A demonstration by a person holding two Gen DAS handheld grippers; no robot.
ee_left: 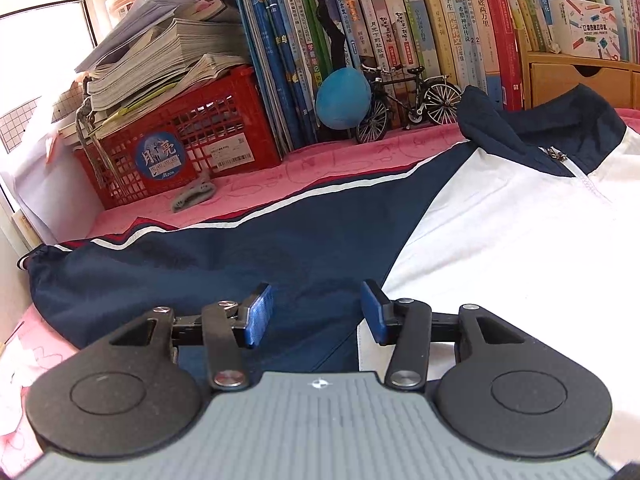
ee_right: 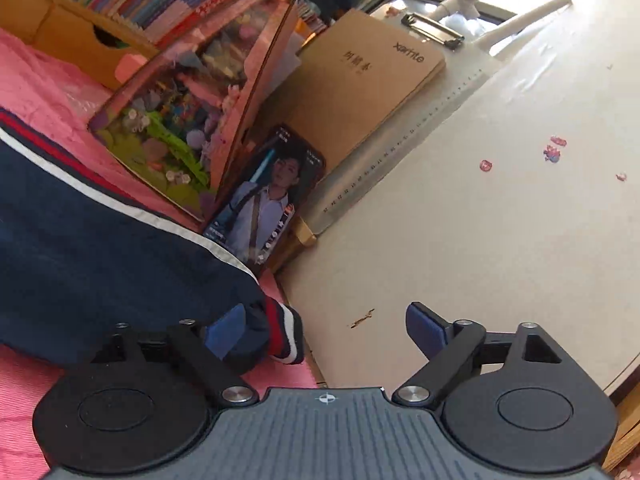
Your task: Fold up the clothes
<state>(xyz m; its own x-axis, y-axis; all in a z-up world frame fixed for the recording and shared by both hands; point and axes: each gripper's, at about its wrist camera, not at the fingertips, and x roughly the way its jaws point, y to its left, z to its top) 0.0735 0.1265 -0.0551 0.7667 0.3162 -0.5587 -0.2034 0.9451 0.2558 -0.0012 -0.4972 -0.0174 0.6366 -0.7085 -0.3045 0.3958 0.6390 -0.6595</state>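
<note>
A navy and white zip jacket (ee_left: 460, 208) lies spread flat on a pink cloth (ee_left: 320, 164), collar toward the books. Its left sleeve (ee_left: 180, 256) stretches out to the left. My left gripper (ee_left: 316, 312) hovers open just above the sleeve where navy meets white, nothing between its blue pads. In the right wrist view the other sleeve (ee_right: 100, 248) runs to a striped cuff (ee_right: 286, 334) at the table's edge. My right gripper (ee_right: 326, 330) is open, with the cuff lying against its left pad (ee_right: 228, 332) and its right pad over the white wall.
A red crate (ee_left: 192, 144) stacked with papers, a row of books (ee_left: 400, 40), a blue ball (ee_left: 343, 98) and a toy bicycle (ee_left: 408, 100) line the back. On the right stand a flowery picture box (ee_right: 192, 120), a phone (ee_right: 268, 196), a brown notebook (ee_right: 360, 92) and a white wall (ee_right: 500, 200).
</note>
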